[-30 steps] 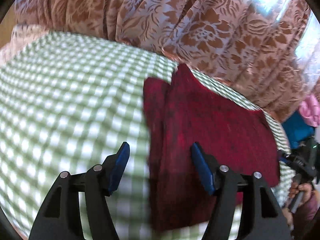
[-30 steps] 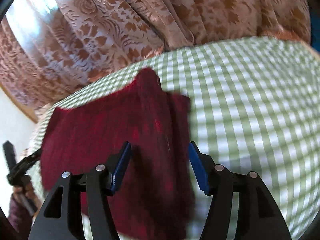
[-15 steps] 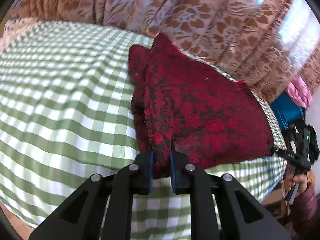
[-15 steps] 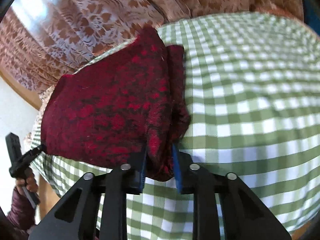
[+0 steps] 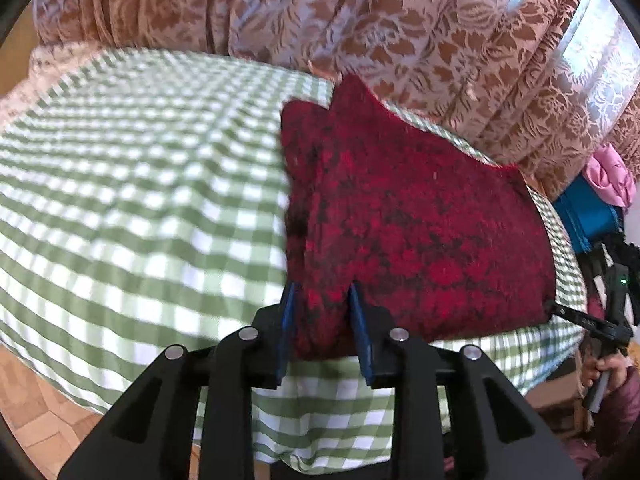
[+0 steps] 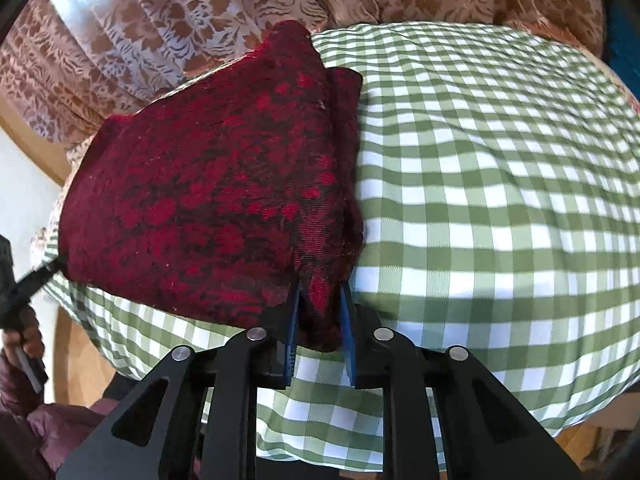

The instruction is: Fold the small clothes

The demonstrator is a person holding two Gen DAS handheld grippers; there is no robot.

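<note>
Red patterned cloth [image 5: 412, 216] is lying folded on the checked cover [image 5: 140, 208], near its far edge by the curtain [image 5: 400, 20]; its near edge is bunching between blue pads, so how many layers are stacked there is hard to make out. One cloth is showing, and two grippers. The left gripper [image 5: 322, 320] is pinching the cloth's near left corner, pads narrowed onto the fabric. The right gripper [image 6: 320, 312] is pinching the other near corner [image 6: 320, 280] in the same way, jaws drawn in tight on the fold. Both are reaching in low and level from the near side, fingers pointing toward the curtain. At each frame's edge the other tool is partly cut off, with a hand [image 5: 600, 372] gripping its handle. Blue and pink items [image 5: 592, 208] beyond the cover are probably more clothes, though blurring is hiding detail.
</note>
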